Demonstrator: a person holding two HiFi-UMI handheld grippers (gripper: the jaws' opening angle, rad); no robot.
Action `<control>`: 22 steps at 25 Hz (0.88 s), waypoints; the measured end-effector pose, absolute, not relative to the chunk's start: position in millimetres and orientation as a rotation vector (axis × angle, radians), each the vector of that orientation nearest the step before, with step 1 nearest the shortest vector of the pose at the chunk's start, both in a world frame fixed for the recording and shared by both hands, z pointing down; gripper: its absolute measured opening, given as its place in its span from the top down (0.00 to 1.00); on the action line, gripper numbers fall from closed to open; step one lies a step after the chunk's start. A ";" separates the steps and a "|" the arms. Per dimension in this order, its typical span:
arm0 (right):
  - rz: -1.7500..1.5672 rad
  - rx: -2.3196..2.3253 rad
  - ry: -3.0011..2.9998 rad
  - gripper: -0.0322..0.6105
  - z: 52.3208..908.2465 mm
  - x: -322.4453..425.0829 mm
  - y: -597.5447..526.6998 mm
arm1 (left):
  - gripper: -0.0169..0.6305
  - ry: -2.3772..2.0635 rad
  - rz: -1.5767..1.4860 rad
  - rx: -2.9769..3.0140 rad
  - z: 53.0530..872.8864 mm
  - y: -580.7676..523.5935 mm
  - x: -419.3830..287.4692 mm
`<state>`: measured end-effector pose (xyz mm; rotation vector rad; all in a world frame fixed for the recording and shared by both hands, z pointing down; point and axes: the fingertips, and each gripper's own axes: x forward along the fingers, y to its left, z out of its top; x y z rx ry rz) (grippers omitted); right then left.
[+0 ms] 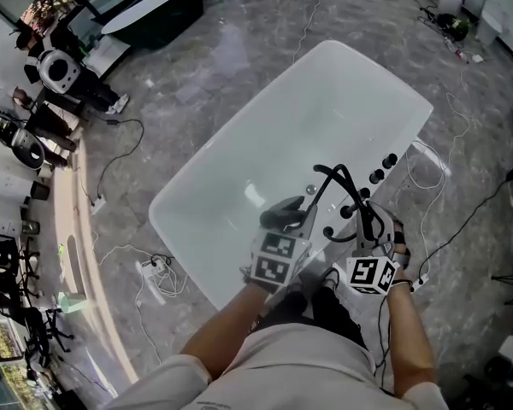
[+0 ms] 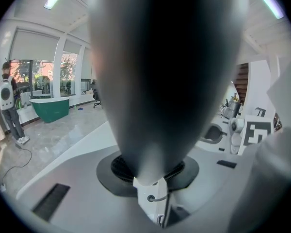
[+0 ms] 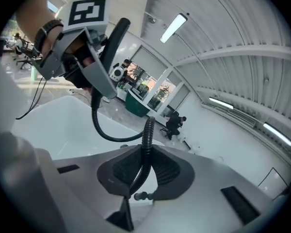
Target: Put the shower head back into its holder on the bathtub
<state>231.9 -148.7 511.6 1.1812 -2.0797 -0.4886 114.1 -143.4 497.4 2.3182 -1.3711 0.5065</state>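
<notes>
Left tool [image 2: 153, 178] is clenched on the shower head [image 2: 160, 72] over the bathtub [image 1: 256, 161] near edge, hose end pointing right. Right tool [image 3: 141, 178] clamps the hose [image 3: 145, 140]. Black fittings [image 1: 376, 176] sit on the right rim, just right of the head. Holder not identifiable among them.

Overhead, two close-ups, shared bathtub [image 1: 239, 143]

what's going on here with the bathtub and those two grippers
A person stands at the white bathtub with a gripper in each hand. The left gripper is shut on the dark shower head, and the right gripper clamps its black hose. The head is held up beside the black fittings on the tub's rim, not yet in a holder.
</notes>
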 end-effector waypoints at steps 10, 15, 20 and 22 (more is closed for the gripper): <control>-0.415 1.191 -2.169 0.84 551.6 224.1 -165.1 | 0.82 -1.411 0.523 2.247 513.3 -135.9 100.9; 0.079 1.194 -2.356 0.84 577.3 221.7 -157.5 | 0.82 -1.403 0.535 2.241 520.6 -136.1 97.2; 0.328 1.140 -2.386 0.84 605.1 223.6 -143.5 | 0.82 -1.389 0.562 2.246 524.9 -135.3 93.5; 0.357 1.125 -2.363 0.84 618.7 225.8 -139.9 | 0.82 -1.384 0.567 2.250 526.9 -136.2 95.5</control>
